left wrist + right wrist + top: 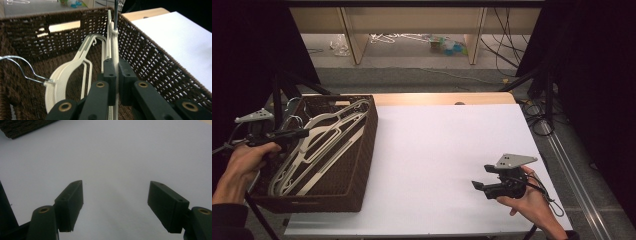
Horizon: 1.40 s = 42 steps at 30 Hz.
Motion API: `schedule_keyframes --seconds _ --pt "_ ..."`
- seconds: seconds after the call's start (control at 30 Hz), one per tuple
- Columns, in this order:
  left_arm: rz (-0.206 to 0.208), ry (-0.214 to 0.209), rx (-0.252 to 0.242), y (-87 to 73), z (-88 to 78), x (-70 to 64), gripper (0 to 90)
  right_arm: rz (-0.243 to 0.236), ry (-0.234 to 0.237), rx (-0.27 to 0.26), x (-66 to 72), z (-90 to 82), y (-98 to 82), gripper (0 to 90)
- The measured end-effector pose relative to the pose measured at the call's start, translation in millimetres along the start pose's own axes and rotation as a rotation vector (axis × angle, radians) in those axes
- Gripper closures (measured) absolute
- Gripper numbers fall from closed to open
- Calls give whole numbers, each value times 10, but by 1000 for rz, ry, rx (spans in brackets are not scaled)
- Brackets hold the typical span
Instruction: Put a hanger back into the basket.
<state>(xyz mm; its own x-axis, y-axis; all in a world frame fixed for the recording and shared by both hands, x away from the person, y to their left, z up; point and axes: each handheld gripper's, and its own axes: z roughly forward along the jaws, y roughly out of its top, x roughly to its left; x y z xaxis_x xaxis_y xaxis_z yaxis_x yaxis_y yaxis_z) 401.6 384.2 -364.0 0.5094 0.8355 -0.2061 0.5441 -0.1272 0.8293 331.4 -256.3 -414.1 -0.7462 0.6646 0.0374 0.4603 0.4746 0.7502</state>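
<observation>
- At the left of the high view, the left gripper [301, 133] is seen over the wicker basket [362, 165], held level with its tips pointing toward the frame's right.
- In the left gripper view the jaws are clamped on the thin edge of a cream plastic hanger [113, 50]; the hanger stands on edge between the pads [110, 72].
- The held hanger's long axis runs away from the pads toward the basket's far corner at the upper middle of that frame, its metal hook [115, 15] rising past the rim.
- More hangers [319, 150] lie stacked in the basket, slanting from lower left to upper right of the high view; one with a wire hook [22, 67] lies at the left of the left gripper view.
- The basket wall stands just beside the held hanger on its right; lifting is judged to need a clear rise over that rim.
- The right gripper [484, 176] is seen at the lower right of the high view, jaws wide apart and empty above the white table [437, 150], well apart from the basket.
- Open white surface lies between basket and right gripper: ample room for setting down.
</observation>
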Motion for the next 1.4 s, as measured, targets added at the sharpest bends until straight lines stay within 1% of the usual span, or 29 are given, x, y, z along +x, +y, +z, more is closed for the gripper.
schedule_keyframes --seconds 0.07,0.17,0.2,0.23,0.3,0.33,0.43,0.5,0.53,0.57,0.6,0.7,0.73,0.77,0.9,0.93,0.97,1.0,1.07,1.1,1.13,1.17,1.2,1.23,1.27,1.3,1.33,1.37,1.4 --pt "-9 -9 6 -34 47 10 858 -2 -2 0 3 2 -4 294" --pt "-18 1 22 -73 102 19 857 -5 -1 1 1 3 0 294" --pt "-30 8 29 -96 133 23 858 -12 -2 -3 -2 8 -3 294" --pt "-36 11 40 -116 165 28 857 -2 0 3 7 7 -6 293" --pt "-39 14 56 -150 225 30 856 -7 -1 2 4 15 -8 294" --pt "-51 16 62 -172 246 40 856 -11 1 -1 2 19 -6 293" --pt "-87 49 50 -218 222 103 848 -8 4 5 10 12 -7 293" --pt "-98 72 64 -245 229 129 840 -12 0 -1 3 20 -5 293" --pt "-105 81 65 -257 237 141 837 -10 2 0 3 21 -6 293" --pt "-102 92 68 -261 239 154 834 -7 5 7 7 22 -9 293" --pt "-109 109 63 -263 249 154 831 -6 6 9 9 22 -12 293" --pt "-101 153 82 -264 258 173 818 -6 4 7 6 21 -9 292" --pt "-106 160 81 -266 265 172 815 -8 4 6 5 21 -12 293" --pt "-101 166 89 -269 263 183 813 -9 5 6 5 21 -14 292" --pt "-87 249 113 -302 294 214 793 -6 7 8 0 24 -18 292" --pt "-74 251 137 -307 281 240 788 -14 6 8 -4 28 -21 292" --pt "-103 260 110 -317 306 232 786 -13 3 5 -1 30 -23 292" --pt "-60 273 158 -318 280 265 784 -13 5 7 -2 29 -21 292" --pt "-50 296 173 -328 294 267 775 -5 9 9 1 23 -19 292" --pt "-55 306 179 -331 300 270 772 -9 6 8 -2 26 -21 292" --pt "-72 318 175 -338 313 269 766 -13 6 9 -6 28 -24 292" --pt "-63 317 186 -345 306 283 765 -3 5 15 -1 25 -25 292" --pt "-65 321 183 -353 309 285 765 -3 5 14 -1 26 -25 291" --pt "-61 337 199 -358 308 281 759 -3 5 14 -1 26 -24 291" --pt "-53 350 200 -369 320 282 723 -13 7 8 -6 30 -25 291" --pt "-52 364 207 -377 327 283 685 -12 4 5 -3 31 -27 291" --pt "-51 354 209 -385 313 291 696 -13 7 9 -4 28 -25 290" --pt "-66 344 191 -390 310 295 697 -13 6 8 -4 28 -23 290" --pt "-60 348 190 -385 292 290 693 -12 6 7 -3 27 -23 290"
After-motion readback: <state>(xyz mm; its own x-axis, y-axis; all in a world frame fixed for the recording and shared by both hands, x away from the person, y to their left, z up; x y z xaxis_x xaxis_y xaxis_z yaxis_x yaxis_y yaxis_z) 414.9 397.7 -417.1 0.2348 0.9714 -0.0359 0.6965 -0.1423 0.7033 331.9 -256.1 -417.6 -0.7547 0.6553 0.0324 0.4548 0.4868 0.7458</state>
